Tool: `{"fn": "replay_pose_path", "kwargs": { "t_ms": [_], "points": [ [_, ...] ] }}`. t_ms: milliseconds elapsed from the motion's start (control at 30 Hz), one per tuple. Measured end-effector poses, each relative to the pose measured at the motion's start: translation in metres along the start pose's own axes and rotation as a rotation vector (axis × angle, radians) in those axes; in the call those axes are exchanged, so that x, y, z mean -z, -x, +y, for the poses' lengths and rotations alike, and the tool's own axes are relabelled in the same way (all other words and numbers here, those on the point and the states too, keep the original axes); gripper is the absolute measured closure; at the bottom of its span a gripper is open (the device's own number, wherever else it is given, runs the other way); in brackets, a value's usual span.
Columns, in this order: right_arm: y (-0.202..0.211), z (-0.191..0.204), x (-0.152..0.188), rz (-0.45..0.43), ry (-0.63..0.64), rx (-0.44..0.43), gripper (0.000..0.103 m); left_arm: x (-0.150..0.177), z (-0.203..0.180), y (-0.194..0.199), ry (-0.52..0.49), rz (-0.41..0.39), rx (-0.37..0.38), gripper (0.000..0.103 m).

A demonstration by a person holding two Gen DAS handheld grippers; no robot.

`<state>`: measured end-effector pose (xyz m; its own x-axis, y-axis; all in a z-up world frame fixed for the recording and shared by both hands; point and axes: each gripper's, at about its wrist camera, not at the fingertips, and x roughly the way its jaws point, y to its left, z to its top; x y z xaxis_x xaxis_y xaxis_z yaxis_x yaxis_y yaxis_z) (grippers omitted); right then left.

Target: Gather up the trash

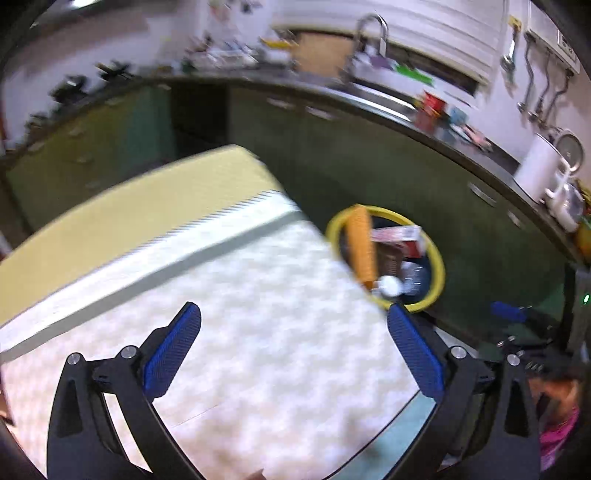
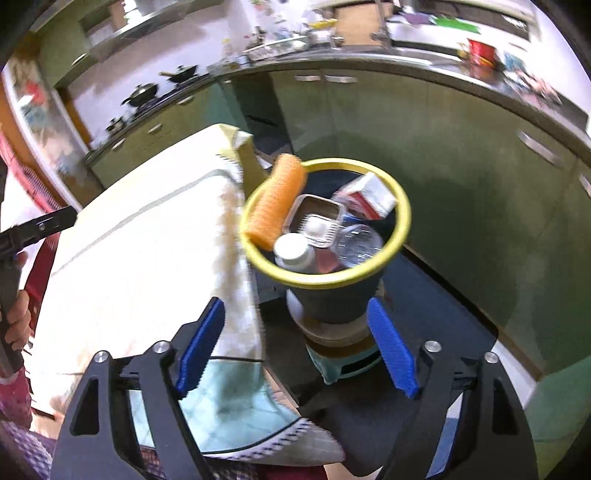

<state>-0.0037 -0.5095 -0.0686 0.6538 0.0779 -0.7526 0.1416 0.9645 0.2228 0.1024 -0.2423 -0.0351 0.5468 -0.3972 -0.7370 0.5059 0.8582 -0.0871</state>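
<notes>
- Two grippers, both with blue pads spread wide and holding nothing: left gripper (image 1: 293, 347) above the white patterned tablecloth (image 1: 258, 314), right gripper (image 2: 295, 347) past the table's edge, in front of the bin
- Dark bin with yellow rim (image 2: 400, 206) just beside the table corner, standing on a small pale-green stool (image 2: 351, 363); in the left wrist view the same bin (image 1: 437, 266) partly cut off by the table edge
- Crammed with trash — orange textured roll (image 2: 277, 199) leaning on the rim at the table side, red-and-white carton (image 2: 369, 197) at the far side, shallow metal tray (image 2: 317, 218) in the middle, white bottle with round cap (image 2: 293, 251) at the near edge, clear plastic bottle (image 2: 356, 243) next to it
- Yellow cloth (image 1: 129, 214) under the white one at the table's far end
- Green cabinets (image 2: 461, 177) and a cluttered counter behind — sink and tap (image 1: 373, 33), white kettle (image 1: 539, 166), pans on a stove (image 2: 144, 92)
- Both views motion-blurred, finer detail unreadable
</notes>
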Motion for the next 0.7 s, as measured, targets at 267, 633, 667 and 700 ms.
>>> {"fn": "replay_pose_path", "kwargs": {
  "t_ms": [267, 633, 667, 700],
  "points": [
    [0.018, 0.065, 0.006, -0.044, 0.134, -0.052, 0.005, 0.070, 0.083, 0.098, 0.162, -0.138, -0.246, 0.007],
    [0.052, 0.116, 0.009, -0.133, 0.233, -0.056, 0.005, 0.129, 0.137, 0.200, 0.313, -0.263, -0.434, 0.006],
    [0.057, 0.119, 0.009, -0.150, 0.237, -0.052, 0.005, 0.132, 0.138, 0.206, 0.326, -0.270, -0.425, 0.006],
    [0.063, 0.123, 0.008, -0.169, 0.243, -0.043, 0.005, 0.135, 0.141, 0.210, 0.338, -0.276, -0.409, 0.006]
  ]
}}
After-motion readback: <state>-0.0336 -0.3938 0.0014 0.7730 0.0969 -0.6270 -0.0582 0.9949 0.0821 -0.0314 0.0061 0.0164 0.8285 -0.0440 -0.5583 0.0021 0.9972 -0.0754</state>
